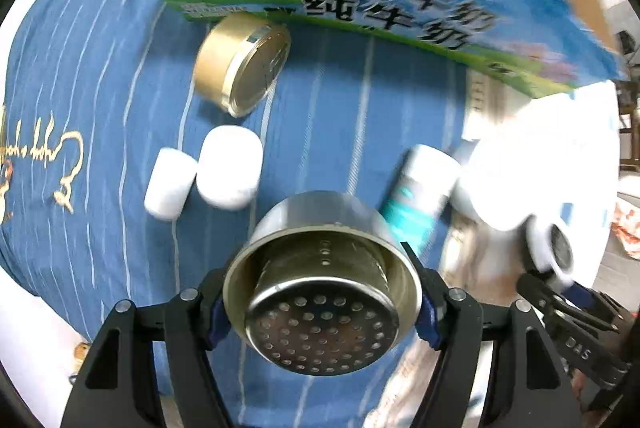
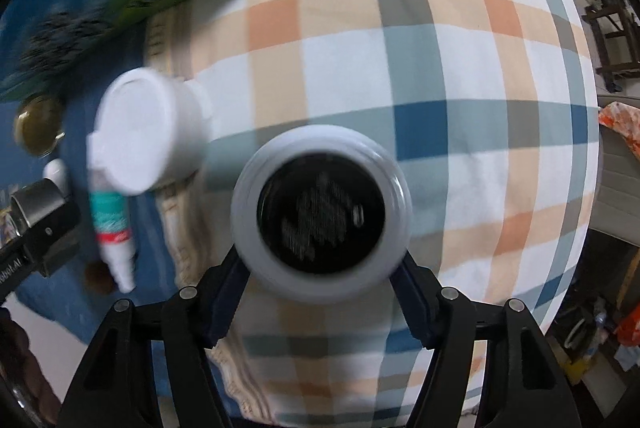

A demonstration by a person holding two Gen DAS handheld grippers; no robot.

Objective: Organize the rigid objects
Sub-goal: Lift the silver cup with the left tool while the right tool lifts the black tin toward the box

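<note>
The left gripper [image 1: 322,302] is clamped on a steel strainer [image 1: 320,292], its perforated end facing the camera, long axis running along the fingers. The right gripper [image 2: 322,268] pinches a white lid [image 2: 320,214] by its rim, dark hollow side toward the camera, axis likewise along the fingers; it is held above the plaid cloth [image 2: 440,68].

The sorting seems only partly done. A box [image 1: 360,0] stands at 12 o'clock in the left view, its open top out of sight, so its contents cannot be told. Loose on the blue cloth [image 1: 100,68] lie a gold tin [image 1: 240,64] at 11 o'clock, on its side just beside the box, two white caps [image 1: 208,174] touching at 10 o'clock, a tube [image 1: 420,192] at 2 o'clock pointing toward 1 o'clock, and a white jar [image 2: 148,128] on its side, touching the tube.
</note>
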